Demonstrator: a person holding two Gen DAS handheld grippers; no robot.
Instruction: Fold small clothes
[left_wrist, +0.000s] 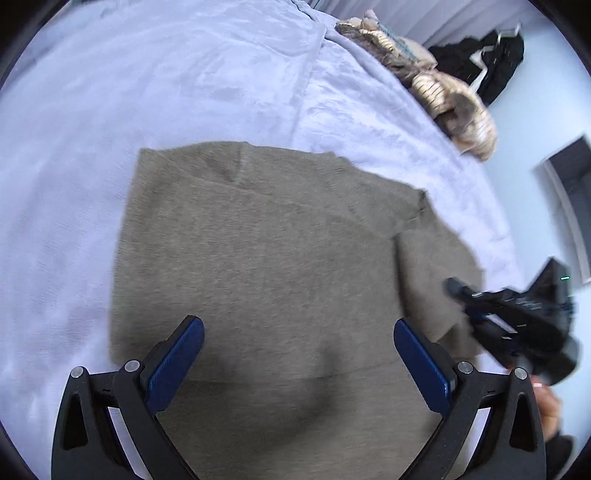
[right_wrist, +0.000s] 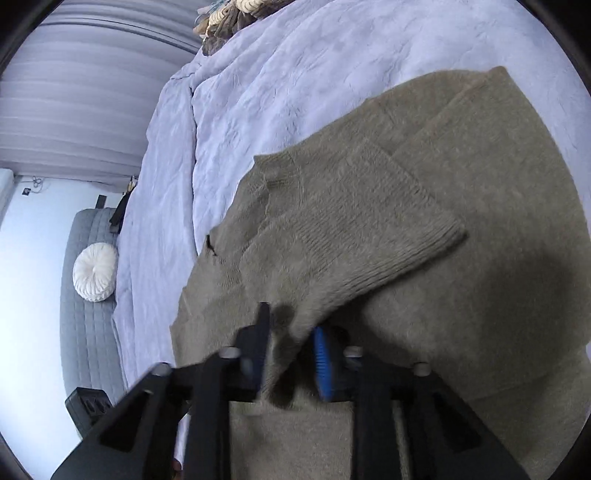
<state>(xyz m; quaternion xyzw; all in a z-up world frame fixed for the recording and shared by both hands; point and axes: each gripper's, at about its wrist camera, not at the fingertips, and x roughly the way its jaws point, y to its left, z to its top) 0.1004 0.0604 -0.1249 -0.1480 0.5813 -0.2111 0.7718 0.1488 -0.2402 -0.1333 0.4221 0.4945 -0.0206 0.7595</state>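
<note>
An olive-brown knitted sweater lies spread on a pale lilac bedspread. My left gripper is open and empty, hovering over the sweater's lower part with its blue pads wide apart. My right gripper is shut on the sweater's sleeve, which is lifted and drawn across the sweater's body. The right gripper also shows at the right edge of the left wrist view, at the sweater's right side.
A heap of beige and brown clothes lies on the far part of the bed, with dark garments beyond it. A grey couch with a round white cushion stands beside the bed. Curtains hang behind.
</note>
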